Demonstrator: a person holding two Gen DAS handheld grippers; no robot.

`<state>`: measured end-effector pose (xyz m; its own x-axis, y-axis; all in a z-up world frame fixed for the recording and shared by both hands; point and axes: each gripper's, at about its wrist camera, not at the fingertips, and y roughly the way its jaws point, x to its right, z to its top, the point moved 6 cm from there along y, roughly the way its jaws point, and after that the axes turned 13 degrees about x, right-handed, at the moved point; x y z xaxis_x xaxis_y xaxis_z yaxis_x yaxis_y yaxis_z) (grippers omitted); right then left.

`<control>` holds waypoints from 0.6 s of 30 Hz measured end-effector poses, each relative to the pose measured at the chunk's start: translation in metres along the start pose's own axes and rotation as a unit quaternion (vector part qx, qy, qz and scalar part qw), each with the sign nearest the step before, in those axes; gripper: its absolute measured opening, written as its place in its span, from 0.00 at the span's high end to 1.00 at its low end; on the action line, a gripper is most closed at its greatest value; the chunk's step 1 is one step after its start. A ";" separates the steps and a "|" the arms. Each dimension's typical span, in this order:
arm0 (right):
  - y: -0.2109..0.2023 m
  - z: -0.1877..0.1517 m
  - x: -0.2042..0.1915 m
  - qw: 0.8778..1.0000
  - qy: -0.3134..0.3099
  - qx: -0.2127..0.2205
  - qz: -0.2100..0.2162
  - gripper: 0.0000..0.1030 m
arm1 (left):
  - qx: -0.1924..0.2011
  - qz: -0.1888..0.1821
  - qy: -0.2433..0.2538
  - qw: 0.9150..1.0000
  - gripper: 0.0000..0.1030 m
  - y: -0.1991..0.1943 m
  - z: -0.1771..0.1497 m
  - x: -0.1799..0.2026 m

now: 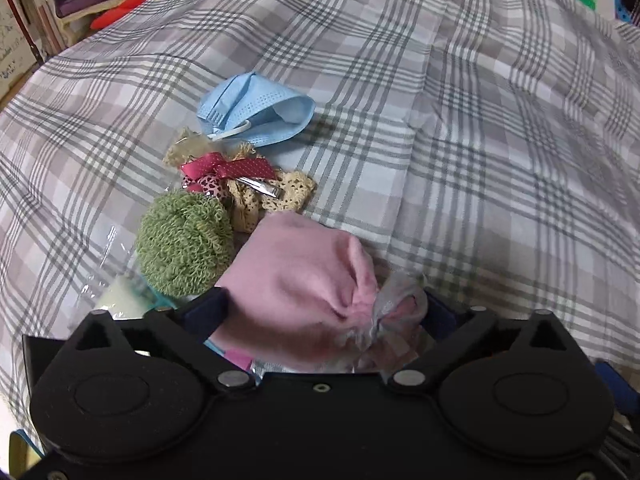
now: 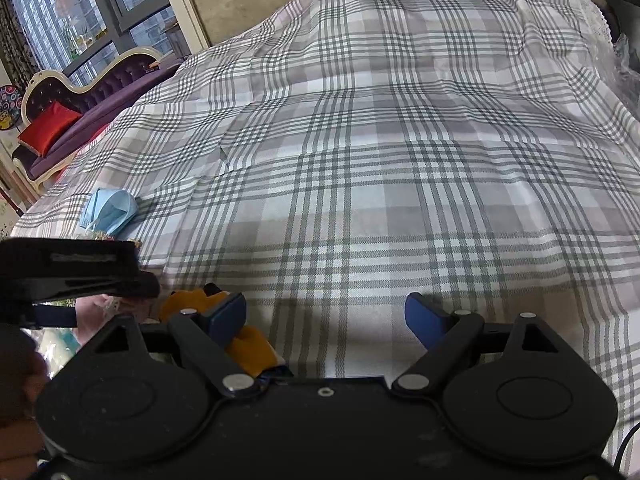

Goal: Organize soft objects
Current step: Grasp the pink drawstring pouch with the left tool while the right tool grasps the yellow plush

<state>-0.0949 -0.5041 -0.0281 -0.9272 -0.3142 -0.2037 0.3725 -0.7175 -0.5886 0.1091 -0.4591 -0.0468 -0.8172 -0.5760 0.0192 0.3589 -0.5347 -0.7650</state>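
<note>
A pink soft cloth [image 1: 296, 280] with a crumpled clear wrap [image 1: 394, 300] at its end lies between the fingers of my left gripper [image 1: 324, 312], whose jaws stand wide and open around it. Behind it sit a green fuzzy ball [image 1: 184, 244], a beige lace piece [image 1: 280, 196], a red dotted bow clip [image 1: 228, 168] and a blue face mask [image 1: 256, 116]. My right gripper [image 2: 326, 316] is open over bare plaid cloth. An orange plush [image 2: 252, 346] lies under its left finger. The left gripper [image 2: 80, 272] shows at the left of the right wrist view, beyond it the blue face mask [image 2: 108, 210].
Everything rests on a grey plaid cover [image 2: 400, 200] that stretches far and to the right. Clear plastic packaging [image 1: 108, 292] lies left of the green ball. A purple chaise with a red cushion [image 2: 50, 126] stands by the window beyond the left edge.
</note>
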 end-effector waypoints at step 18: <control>-0.001 -0.002 -0.001 1.000 0.003 -0.002 -0.002 0.16 | 0.029 -0.009 0.023 0.999 0.26 -0.009 0.002 0.005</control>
<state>-0.0938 -0.5023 -0.0287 -0.9290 -0.3079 -0.2054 0.3685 -0.7167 -0.5920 0.1026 -0.4579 -0.0386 -0.8429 -0.5380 0.0025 0.3680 -0.5799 -0.7269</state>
